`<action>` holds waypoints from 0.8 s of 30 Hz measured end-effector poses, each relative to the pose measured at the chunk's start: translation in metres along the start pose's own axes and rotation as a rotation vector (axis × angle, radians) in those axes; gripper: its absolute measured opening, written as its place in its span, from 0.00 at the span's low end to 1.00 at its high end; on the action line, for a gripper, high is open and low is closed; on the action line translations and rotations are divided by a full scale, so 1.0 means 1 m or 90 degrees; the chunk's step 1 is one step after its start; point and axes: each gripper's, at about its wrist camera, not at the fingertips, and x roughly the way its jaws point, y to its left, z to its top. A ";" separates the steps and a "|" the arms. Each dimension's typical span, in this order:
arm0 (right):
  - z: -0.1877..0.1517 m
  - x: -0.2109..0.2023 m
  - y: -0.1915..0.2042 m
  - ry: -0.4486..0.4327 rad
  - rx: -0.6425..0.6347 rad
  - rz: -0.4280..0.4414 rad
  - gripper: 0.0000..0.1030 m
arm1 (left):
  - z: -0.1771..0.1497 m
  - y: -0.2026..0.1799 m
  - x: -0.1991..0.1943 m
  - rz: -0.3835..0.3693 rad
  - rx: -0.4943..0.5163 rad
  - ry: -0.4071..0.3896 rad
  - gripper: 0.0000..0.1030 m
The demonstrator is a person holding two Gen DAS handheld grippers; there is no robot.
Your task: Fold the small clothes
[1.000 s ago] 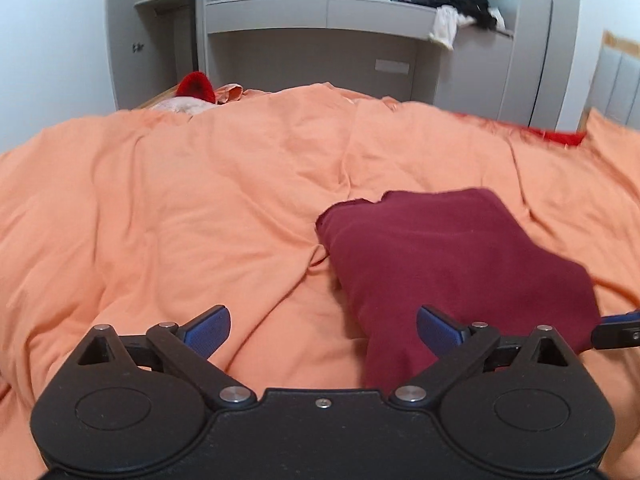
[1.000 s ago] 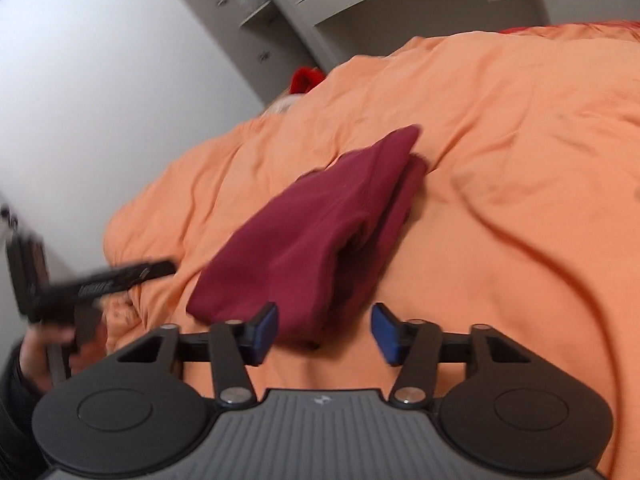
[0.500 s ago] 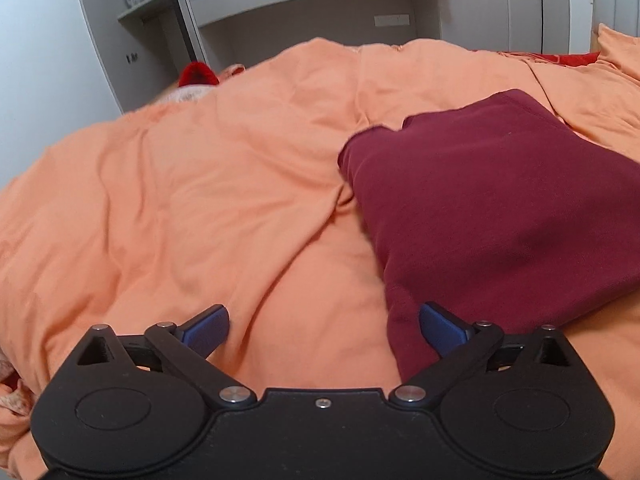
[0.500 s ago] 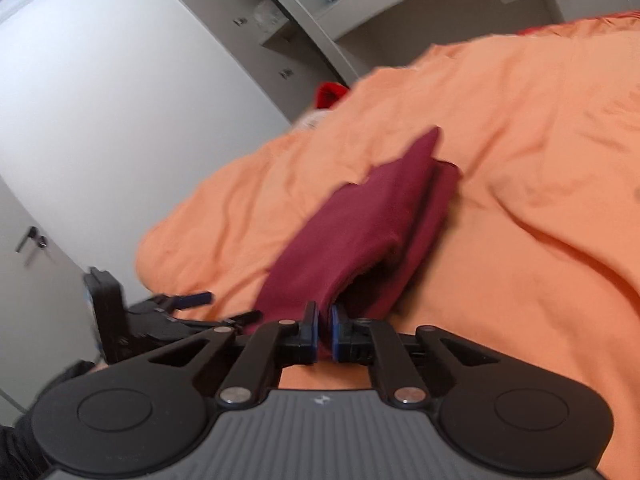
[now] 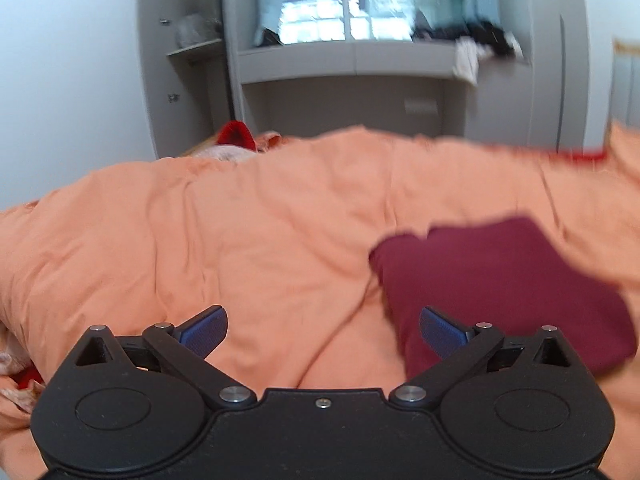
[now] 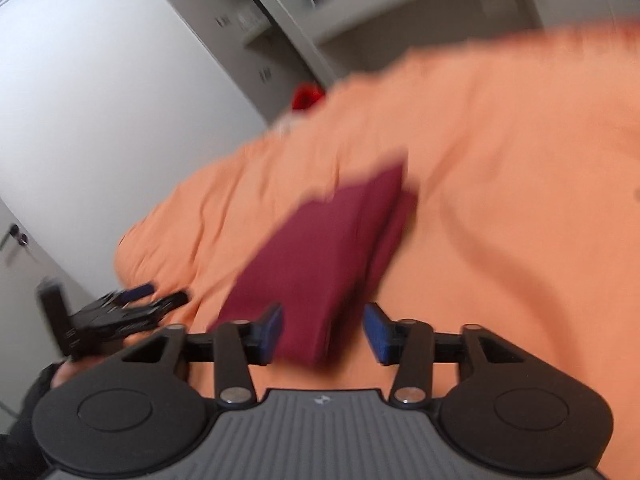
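my left gripper (image 5: 323, 330) spread, empty | my right gripper (image 6: 323, 333) parted astride the folded maroon garment (image 6: 320, 256), near orange duvet's (image 5: 248, 240) front edge | risk: snagging one layer undoes the fold

We count one maroon garment (image 5: 496, 276), folded, and one orange duvet (image 5: 240, 240). We count two grippers: the left gripper (image 5: 322, 330) and the right gripper (image 6: 323, 334). Each has two blue pads. We count one small red item (image 5: 236, 134) and one window (image 5: 340, 12).
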 end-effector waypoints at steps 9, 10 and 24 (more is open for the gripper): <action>0.088 0.134 -0.068 0.053 0.092 -0.039 0.55 | 0.007 -0.004 0.000 -0.023 -0.029 -0.027 0.99; 0.086 0.146 -0.071 0.059 0.096 -0.046 0.53 | 0.006 -0.004 0.001 -0.024 -0.028 -0.024 0.99; 0.069 0.209 -0.114 0.070 0.147 -0.024 0.07 | 0.011 0.008 0.008 -0.077 -0.078 0.010 0.99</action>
